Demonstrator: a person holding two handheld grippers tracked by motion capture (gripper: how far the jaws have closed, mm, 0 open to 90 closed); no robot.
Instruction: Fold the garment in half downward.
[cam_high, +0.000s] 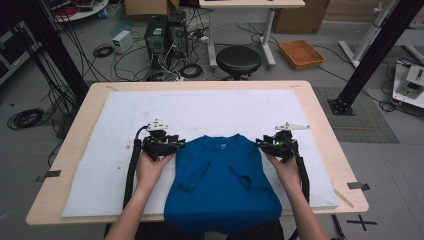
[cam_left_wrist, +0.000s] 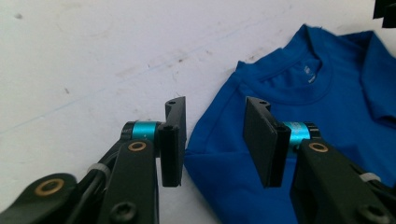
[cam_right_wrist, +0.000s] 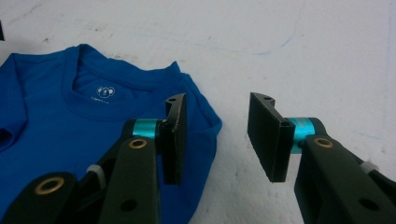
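Observation:
A blue T-shirt lies flat on the white mat, collar away from me, both sleeves folded in over the chest and its hem hanging over the table's near edge. My left gripper is open at the shirt's left shoulder; in the left gripper view the shirt edge runs between the spread jaws of that gripper. My right gripper is open at the right shoulder. In the right gripper view the shirt lies under the left jaw, and white mat shows in the gap of the gripper.
The mat covers most of a wooden table. Behind the table stand a black stool, computer cases with cables on the floor, and an orange tray. Black frame posts rise at both sides.

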